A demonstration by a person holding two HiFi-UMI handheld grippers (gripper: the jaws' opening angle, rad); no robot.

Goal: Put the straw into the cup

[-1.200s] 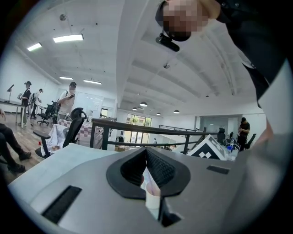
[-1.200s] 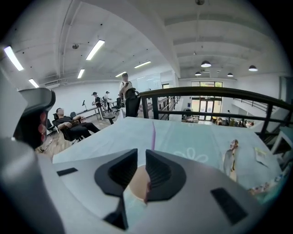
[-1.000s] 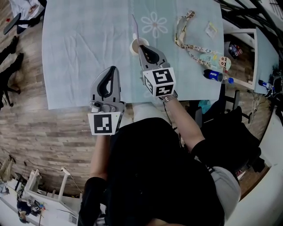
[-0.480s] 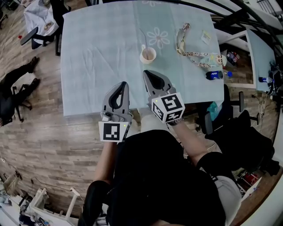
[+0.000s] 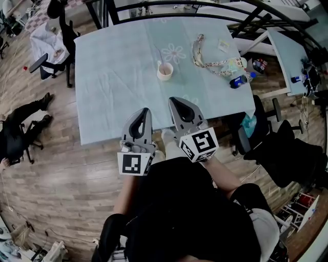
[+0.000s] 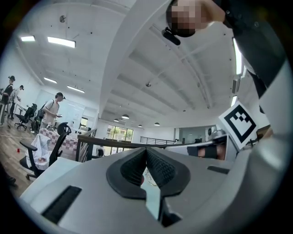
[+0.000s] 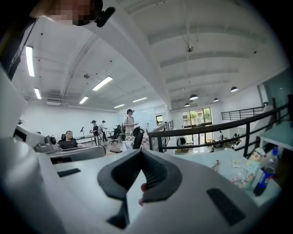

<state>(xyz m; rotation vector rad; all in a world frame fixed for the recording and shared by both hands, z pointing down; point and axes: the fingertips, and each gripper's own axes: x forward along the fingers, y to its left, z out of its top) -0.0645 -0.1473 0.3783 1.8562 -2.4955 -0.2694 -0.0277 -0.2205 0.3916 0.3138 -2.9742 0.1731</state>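
In the head view a small pale cup stands near the middle of the light blue table, and a thin straw sticks up out of it, leaning to the far left. Both grippers hover at the table's near edge, well short of the cup. My left gripper is shut and holds nothing. My right gripper is shut and empty too. Each gripper view looks up at the ceiling: the left gripper and the right gripper show closed jaws with nothing between them.
A patterned lanyard, a small packet, a pale toy and a blue-labelled bottle lie on the table's far right. A side table stands to the right, office chairs to the left, and a black railing behind.
My right gripper has drawn back from the cup towards the near table edge. The view has pulled away, so the cup with the straw now looks smaller and farther off.
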